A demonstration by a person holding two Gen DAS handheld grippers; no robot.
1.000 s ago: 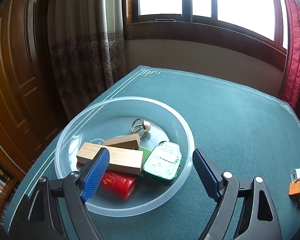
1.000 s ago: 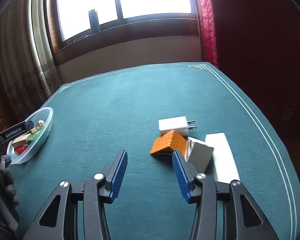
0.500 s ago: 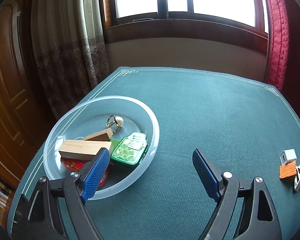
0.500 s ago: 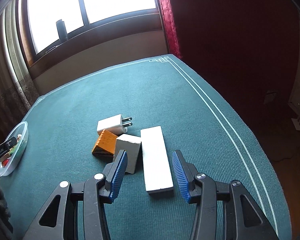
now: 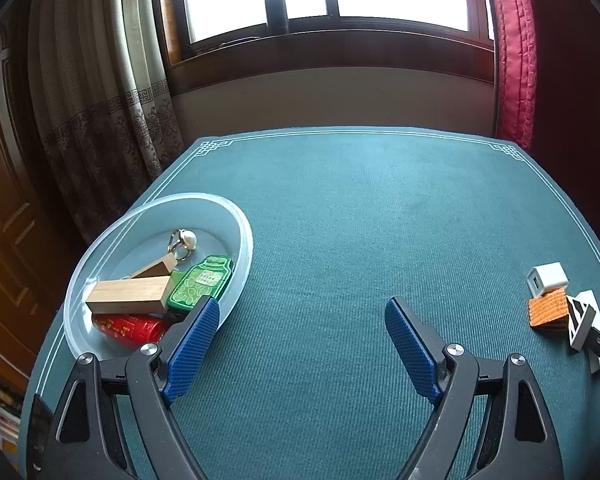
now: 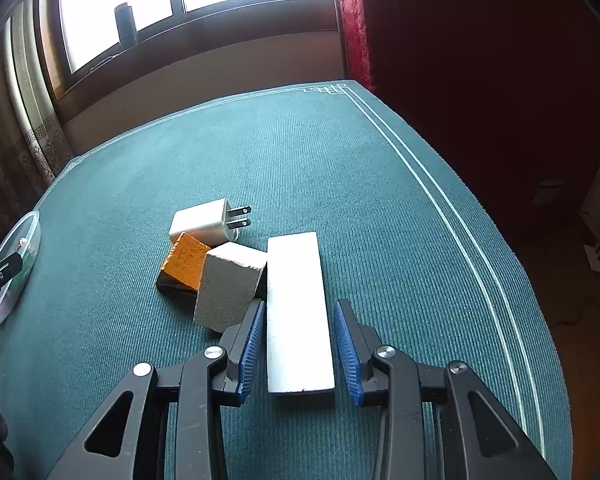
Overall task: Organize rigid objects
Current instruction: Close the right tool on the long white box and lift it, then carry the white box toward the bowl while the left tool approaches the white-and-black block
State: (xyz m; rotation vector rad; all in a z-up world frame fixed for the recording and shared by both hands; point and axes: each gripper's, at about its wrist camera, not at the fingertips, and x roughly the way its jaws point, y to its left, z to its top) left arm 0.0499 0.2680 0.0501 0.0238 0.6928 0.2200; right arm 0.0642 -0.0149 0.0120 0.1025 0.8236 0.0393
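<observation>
**White slab between the right fingers, bowl waiting off to the left**

Long white block (image 6: 300, 312): lies flat on the table (image 6: 340, 160), its near half between the right gripper (image 6: 300, 344) fingers, far end running forward past the tips. Fingers spread, one on each long side; a narrow gap shows on both sides, so not yet clamped. Looks rigid, flat-faced, matte; judged stiff and probably fairly light. Parallel long sides suit a squeeze across the width. Holding near one end may let the far end droop, so a hold nearer the middle seems safer.

Just beyond the left fingertip: grey wedge-like block (image 6: 228, 284), touching or nearly touching the slab's left edge. Further forward-left, orange block (image 6: 186, 260) against it, then white plug adapter (image 6: 204, 222), prongs pointing right. Closing could nudge the grey piece.

Clear bowl (image 5: 240, 232): beside the left finger of the left gripper (image 5: 300, 340), whose fingers are wide apart and empty over bare table. Inside: light wooden bar (image 5: 128, 294), smaller wooden wedge (image 5: 156, 268), green bottle-shaped tin (image 5: 200, 284), red cylinder (image 5: 130, 326) underneath, ring with a pearl (image 5: 182, 242). Room left at the bowl's far side.
</observation>
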